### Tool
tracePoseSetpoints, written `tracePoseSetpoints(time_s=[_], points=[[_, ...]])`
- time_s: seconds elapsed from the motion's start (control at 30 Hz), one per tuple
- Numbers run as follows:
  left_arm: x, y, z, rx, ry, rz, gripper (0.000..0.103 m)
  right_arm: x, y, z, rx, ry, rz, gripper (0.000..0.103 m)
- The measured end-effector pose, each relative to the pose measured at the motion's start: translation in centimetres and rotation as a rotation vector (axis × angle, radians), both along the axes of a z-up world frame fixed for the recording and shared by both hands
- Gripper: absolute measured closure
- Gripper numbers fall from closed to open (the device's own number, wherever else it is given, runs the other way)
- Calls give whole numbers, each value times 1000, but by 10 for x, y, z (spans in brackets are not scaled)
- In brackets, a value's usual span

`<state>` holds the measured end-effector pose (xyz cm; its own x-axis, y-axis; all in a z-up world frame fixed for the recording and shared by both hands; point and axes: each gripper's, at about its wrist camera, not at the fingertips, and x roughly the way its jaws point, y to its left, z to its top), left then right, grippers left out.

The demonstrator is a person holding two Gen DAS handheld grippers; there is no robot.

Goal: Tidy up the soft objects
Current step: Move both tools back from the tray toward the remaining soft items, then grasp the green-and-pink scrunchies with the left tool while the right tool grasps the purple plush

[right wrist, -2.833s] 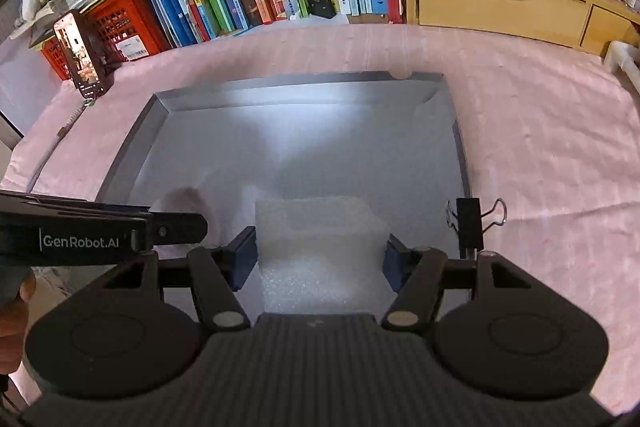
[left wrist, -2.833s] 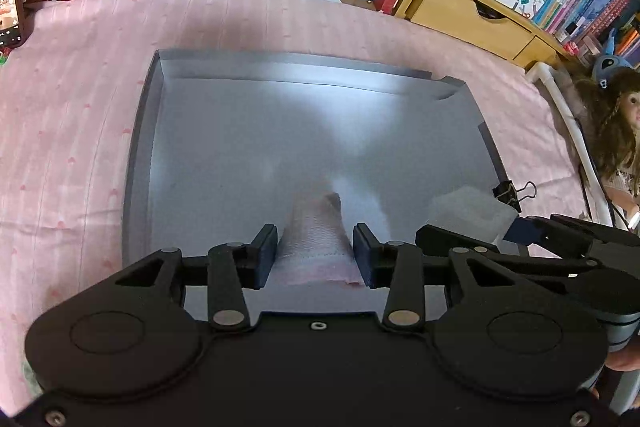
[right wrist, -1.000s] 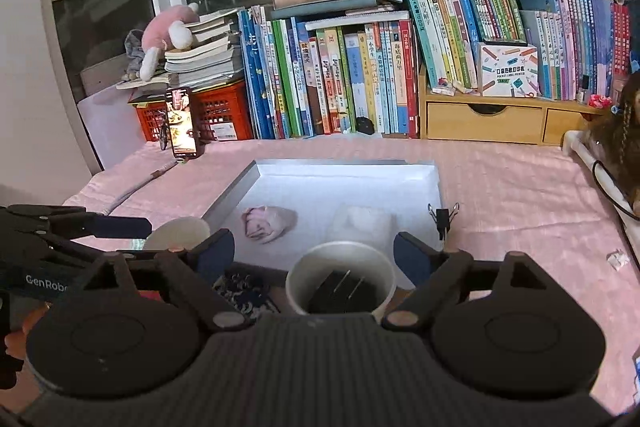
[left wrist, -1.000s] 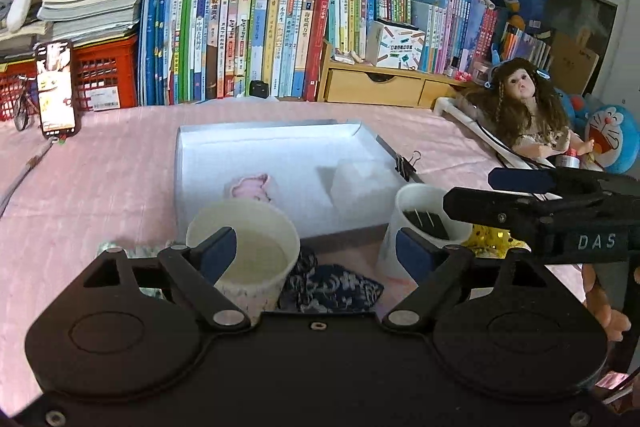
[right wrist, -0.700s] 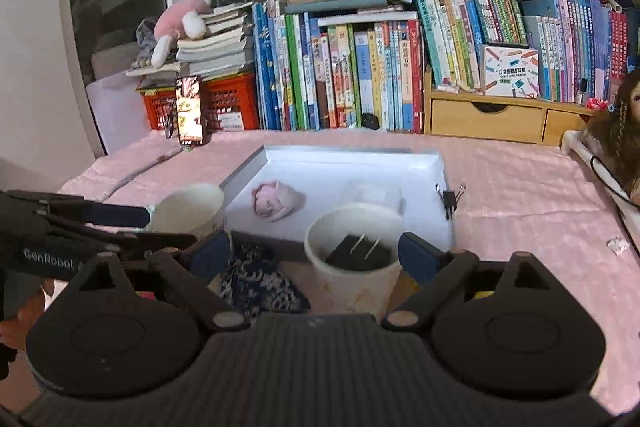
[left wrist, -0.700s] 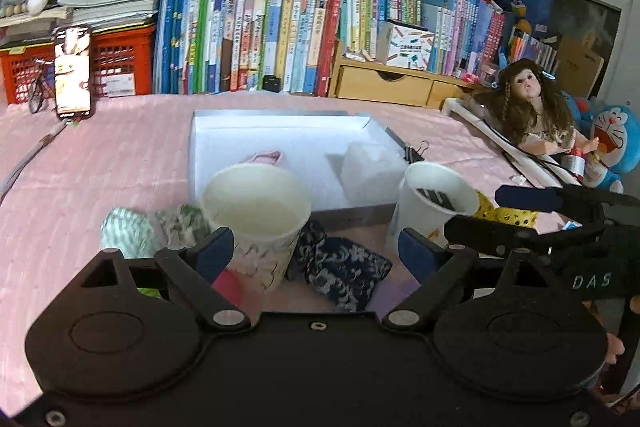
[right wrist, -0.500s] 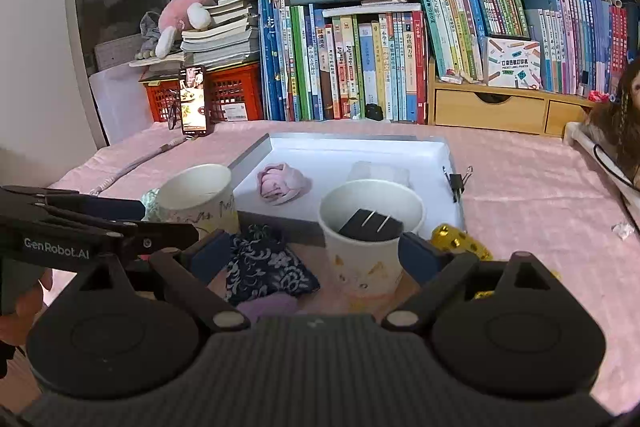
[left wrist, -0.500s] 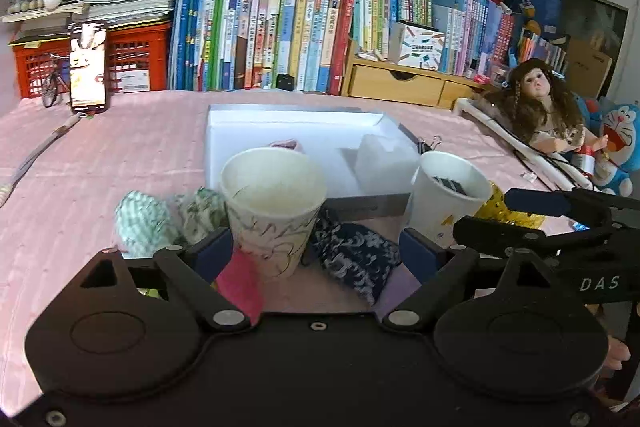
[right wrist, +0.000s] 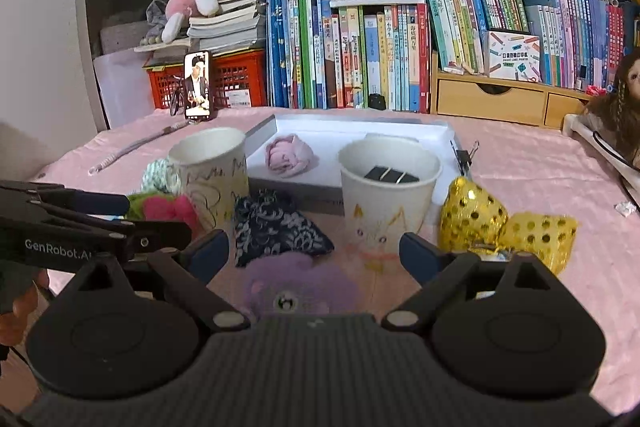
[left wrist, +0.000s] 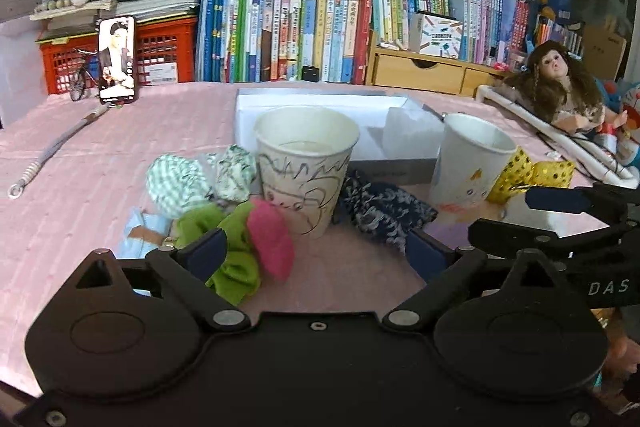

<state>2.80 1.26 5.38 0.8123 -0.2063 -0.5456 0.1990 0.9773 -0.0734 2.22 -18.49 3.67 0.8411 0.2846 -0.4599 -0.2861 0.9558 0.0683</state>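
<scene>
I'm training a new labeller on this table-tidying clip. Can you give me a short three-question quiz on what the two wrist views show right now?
1. True or false: the pink rolled cloth lies inside the white tray.
2. What sits inside the paper cup with the cat drawing: A) black binder clips, B) a green cloth, C) nothing?
3. Fill in: between the two cups, in front of the tray, lies a dark ____-patterned cloth.

Key: 1 true. 2 A. 3 floral. Both the left tool and the right tool are open and hold nothing.
</scene>
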Motion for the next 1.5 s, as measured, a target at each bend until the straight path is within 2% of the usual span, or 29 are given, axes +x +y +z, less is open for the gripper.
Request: tracePoseSetpoints(time_s=[0.3,0.6,0.77,0.93,1.23,1.5], points=[[-6,6,-14,43,-7,49,7,-5,6,-14,-18,5,1,4],[3,19,-23,14,13,113,7,-4,12,-27,-42,25,1,3],[6,22,-31,-2,-50,166,7,-1,14,-34,-49,25,6,3],[11,24,-38,-35,-62,180,7,-1,17,-40,-51,16,-7,3],[20,28,-49,-33,-52,234,6,0,25,-49,-54,2,-18,1],[25,27,-58,-19,-36,238,6,1,31,-59,-56,2,-59,0]])
